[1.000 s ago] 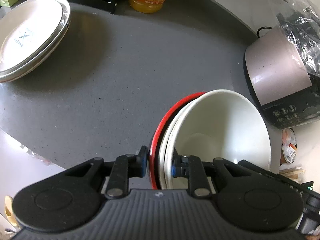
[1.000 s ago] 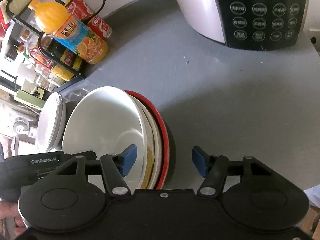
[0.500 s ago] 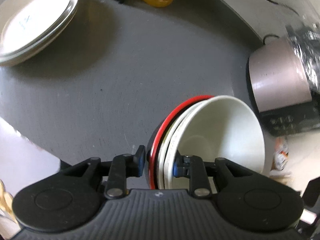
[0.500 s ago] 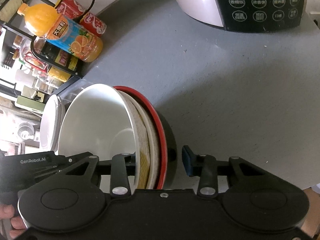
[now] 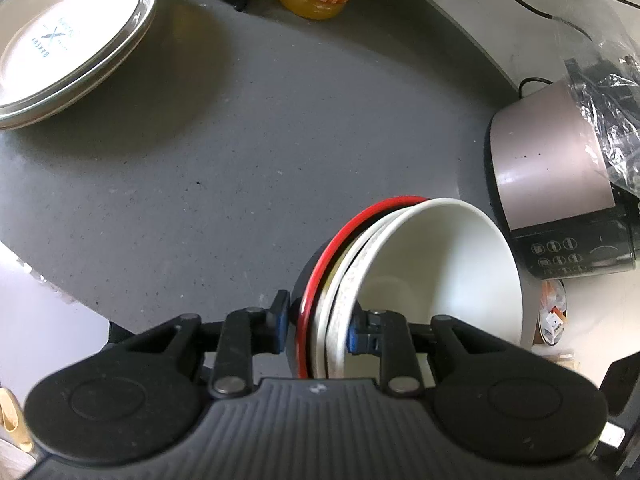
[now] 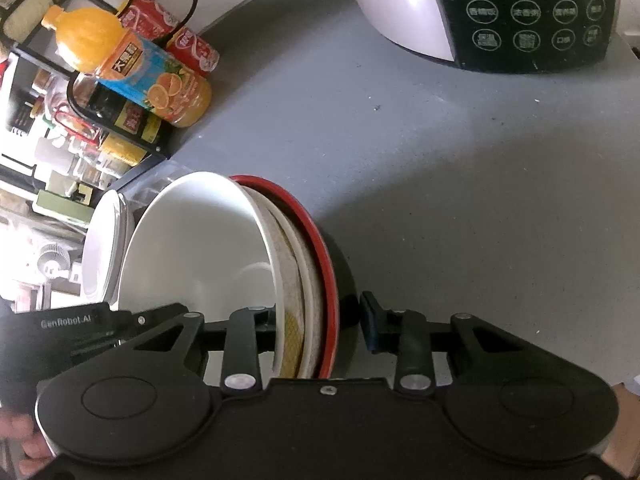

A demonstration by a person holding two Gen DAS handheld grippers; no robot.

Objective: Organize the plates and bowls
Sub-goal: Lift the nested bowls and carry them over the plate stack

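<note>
A nested stack of bowls tilts over the grey counter: a white bowl innermost, a speckled one around it, and a red-rimmed black bowl outermost. My left gripper is shut on the stack's near rim, one pad on the black outer wall and the other inside the white bowl. My right gripper straddles the opposite rim with its jaws closing. Its left finger is inside the white bowl. The blue right pad stands just off the black wall. A pile of white plates lies at the far left.
An orange juice bottle, red cans and a black wire rack stand at the back. A rice cooker with a plastic bag on it is at the right. The counter edge runs near left.
The right gripper's jaws have narrowed around the stack's rim, its left finger now inside the white bowl. The left gripper keeps its hold; its view shifted slightly.
</note>
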